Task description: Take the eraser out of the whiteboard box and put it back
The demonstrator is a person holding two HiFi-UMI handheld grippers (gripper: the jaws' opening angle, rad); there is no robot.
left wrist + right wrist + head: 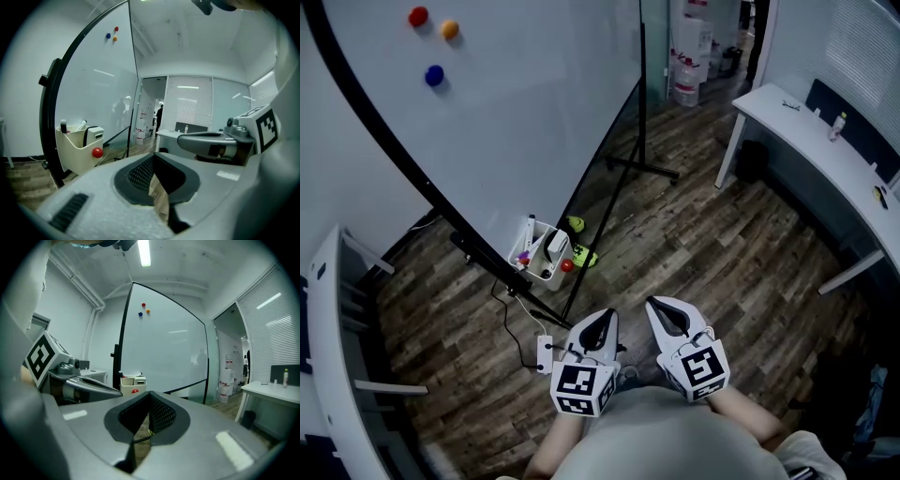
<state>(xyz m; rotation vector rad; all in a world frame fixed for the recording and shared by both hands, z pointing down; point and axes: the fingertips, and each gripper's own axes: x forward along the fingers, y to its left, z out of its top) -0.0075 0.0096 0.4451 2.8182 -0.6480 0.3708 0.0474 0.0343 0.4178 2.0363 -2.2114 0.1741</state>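
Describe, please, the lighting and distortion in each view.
Head view: dim, bluish, the large white whiteboard bowed. Left gripper view: heavy fisheye, dark corners, light streaks reflected on that board. Right gripper view: the long ceiling tube lamp glares white.

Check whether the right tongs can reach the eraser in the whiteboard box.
Probably not: the right tongs are shut and well short of the eraser in the whiteboard box, though the way looks open.

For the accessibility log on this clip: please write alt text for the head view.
Two shut, empty grippers, the left gripper and the right gripper, are held close to the person's body, apart from the white box hanging low on the whiteboard, with the eraser inside it.
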